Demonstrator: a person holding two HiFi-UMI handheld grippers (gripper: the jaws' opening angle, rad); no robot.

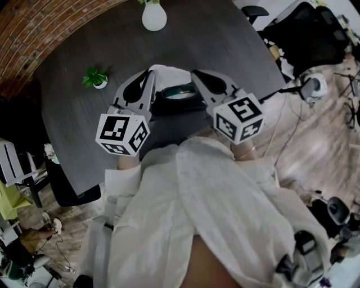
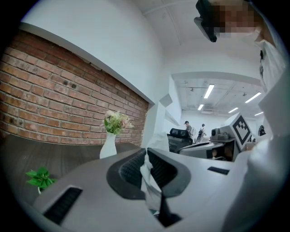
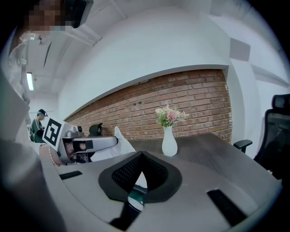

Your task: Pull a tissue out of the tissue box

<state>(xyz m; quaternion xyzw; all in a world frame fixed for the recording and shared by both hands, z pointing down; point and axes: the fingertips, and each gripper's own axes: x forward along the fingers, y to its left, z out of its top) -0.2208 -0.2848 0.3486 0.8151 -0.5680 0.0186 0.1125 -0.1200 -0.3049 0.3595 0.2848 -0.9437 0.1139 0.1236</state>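
Looking mid-pull to me: left tool (image 2: 146, 150) is clamped on the tissue (image 2: 148, 181) sticking up from the tissue box (image 1: 179, 101) in the middle of the tabletop (image 1: 225, 50), right tool (image 3: 141, 154) sits clenched empty just right of it, so next it probably needs a steady lift till the sheet clears.

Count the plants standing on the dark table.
2. A white vase of flowers stands at the table's far edge; a small green potted plant sits nearer, toward its left side. Part of the table is covered, so more may be hidden.
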